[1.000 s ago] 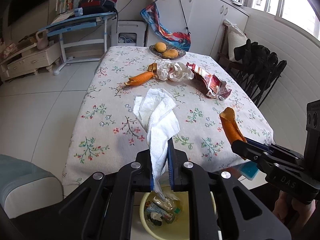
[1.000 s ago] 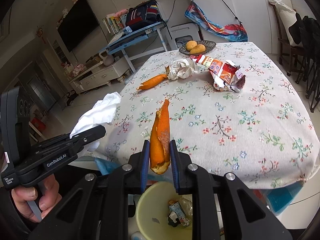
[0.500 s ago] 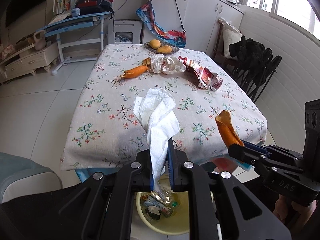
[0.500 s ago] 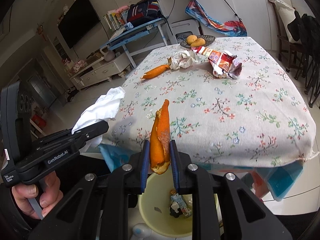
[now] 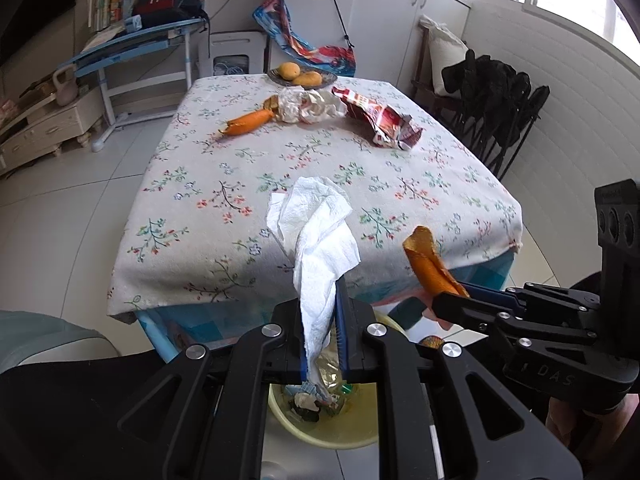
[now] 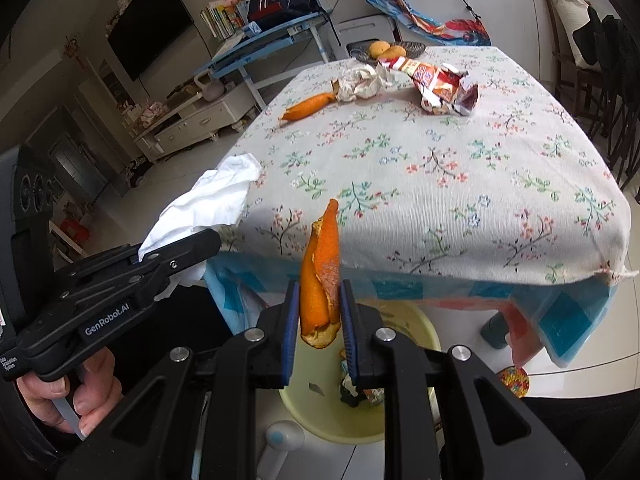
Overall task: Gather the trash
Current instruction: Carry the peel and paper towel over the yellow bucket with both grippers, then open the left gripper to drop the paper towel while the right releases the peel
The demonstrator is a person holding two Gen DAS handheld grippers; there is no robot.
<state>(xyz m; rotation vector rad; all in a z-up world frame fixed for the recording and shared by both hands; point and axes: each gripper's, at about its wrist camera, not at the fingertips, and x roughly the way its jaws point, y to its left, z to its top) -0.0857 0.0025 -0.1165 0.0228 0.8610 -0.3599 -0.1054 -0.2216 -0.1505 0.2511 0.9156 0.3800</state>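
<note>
Left hand-held gripper clamps crumpled white paper tissue, right hand-held gripper clamps curled orange peel strip, both above pale yellow plastic bin; only the right view shows the left hand.

Tongs frames hide much of the yellow bin; its trash is too jumbled to identify.

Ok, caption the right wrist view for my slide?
Right gripper holds curled orange peel above pale yellow plastic bin beside floral-clothed table.
</note>
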